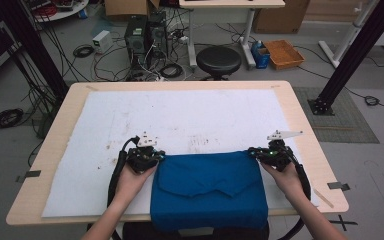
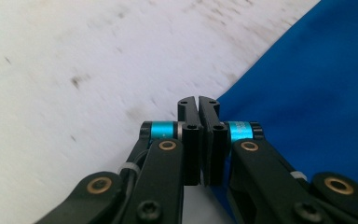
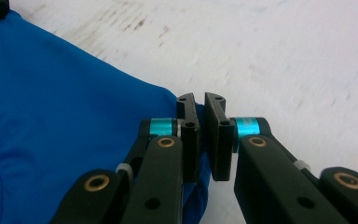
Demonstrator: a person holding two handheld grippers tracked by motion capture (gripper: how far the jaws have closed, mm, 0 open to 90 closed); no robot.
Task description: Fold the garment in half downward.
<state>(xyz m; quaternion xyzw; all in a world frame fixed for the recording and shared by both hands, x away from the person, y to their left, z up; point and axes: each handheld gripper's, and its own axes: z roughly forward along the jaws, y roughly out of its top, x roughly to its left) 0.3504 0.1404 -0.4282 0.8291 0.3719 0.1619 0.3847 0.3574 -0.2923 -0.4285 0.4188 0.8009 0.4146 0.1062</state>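
A folded blue cloth (image 1: pixel 210 185) lies on the white mat (image 1: pixel 180 115) at the table's near edge, and its front hangs over that edge. My left gripper (image 1: pixel 160 157) is at the cloth's far left corner. In the left gripper view the cloth (image 2: pixel 307 93) has its edge running right into the seam of the left gripper (image 2: pixel 198 100), whose jaws are pressed together. My right gripper (image 1: pixel 253 151) is at the far right corner. In the right gripper view blue fabric (image 3: pixel 51 116) shows between the jaws of the right gripper (image 3: pixel 199 98), which is shut on it.
The wooden table (image 1: pixel 305 130) carries the stained mat, bare beyond the cloth. Behind the table stand a black stool (image 1: pixel 218 60), an orange tray (image 1: pixel 284 53) and computer cases with cables (image 1: pixel 145 35) on the floor. Black frame posts (image 1: pixel 345 55) rise at both sides.
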